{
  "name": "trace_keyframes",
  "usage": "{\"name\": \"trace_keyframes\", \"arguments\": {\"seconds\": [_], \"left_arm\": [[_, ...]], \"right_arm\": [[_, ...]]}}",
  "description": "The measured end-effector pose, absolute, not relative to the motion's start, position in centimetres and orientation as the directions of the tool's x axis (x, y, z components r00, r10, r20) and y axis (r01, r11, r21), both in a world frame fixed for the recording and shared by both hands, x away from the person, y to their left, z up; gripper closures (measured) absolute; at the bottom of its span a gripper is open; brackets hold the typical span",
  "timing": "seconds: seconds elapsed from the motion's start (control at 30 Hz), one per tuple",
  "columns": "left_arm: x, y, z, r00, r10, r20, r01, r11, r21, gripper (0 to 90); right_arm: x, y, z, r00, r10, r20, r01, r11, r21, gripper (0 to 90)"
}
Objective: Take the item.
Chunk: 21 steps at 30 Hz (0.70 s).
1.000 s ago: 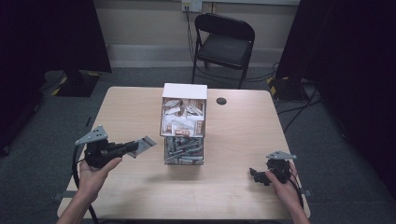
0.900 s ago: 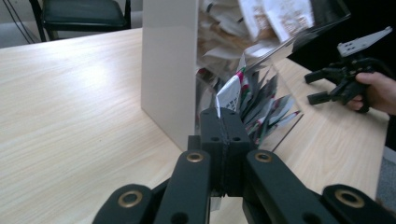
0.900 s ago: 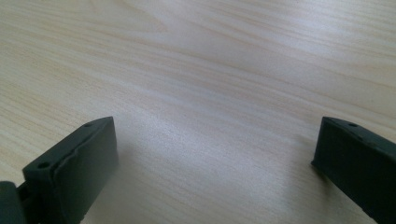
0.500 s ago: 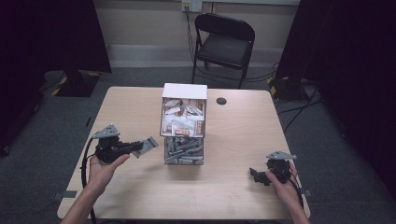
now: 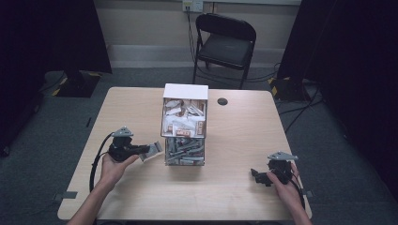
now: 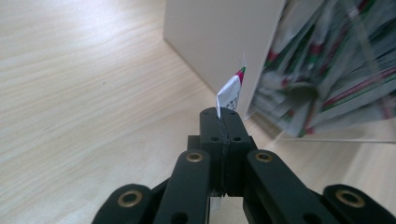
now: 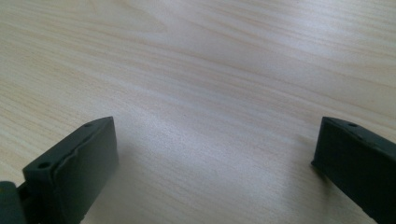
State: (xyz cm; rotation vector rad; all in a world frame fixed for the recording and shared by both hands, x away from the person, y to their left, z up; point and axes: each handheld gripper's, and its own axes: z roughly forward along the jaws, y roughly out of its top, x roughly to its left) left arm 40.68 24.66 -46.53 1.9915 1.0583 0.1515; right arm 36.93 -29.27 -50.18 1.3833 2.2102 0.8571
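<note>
While the left gripper [image 5: 149,151] pinches a small sachet [image 5: 155,150] edge-on, its jaws are pressed fully together, so the thin packet stands up from between the tips instead of sagging. In the left gripper view the sachet [image 6: 231,91] shows as a white sliver with a red and green corner, rising just ahead of the closed tips. Straight in front of that gripper, near but not touching, stands the clear dispenser box [image 5: 184,124], its white side wall [image 6: 219,42] dead ahead and the packed sachets behind its transparent front off to the tool's right. Holding the packet by one end this way probably keeps most of it free, either for carrying away from the box or for slipping in among the others; which of the two I cannot tell. The right gripper [image 5: 256,174] rests well apart from the box, low over the bare table [image 7: 196,84], jaws spread wide and holding nothing.
</note>
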Motion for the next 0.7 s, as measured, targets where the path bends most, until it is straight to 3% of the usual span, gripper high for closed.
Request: {"name": "trace_keyframes", "arguments": {"seconds": [0.2,0.7], "left_arm": [[41.3,25.0,-47.0,0.613,0.735,-0.289,0.636,-0.242,0.733,89.7],[42.7,25.4,-48.6,0.568,0.787,-0.242,0.645,-0.242,0.725,86.0]], "right_arm": [[36.9,-29.3,-50.2,-0.434,0.901,-0.009,0.66,0.324,0.678,0.0],[36.9,-29.3,-50.2,-0.434,0.901,-0.009,0.66,0.324,0.678,0.0]]}}
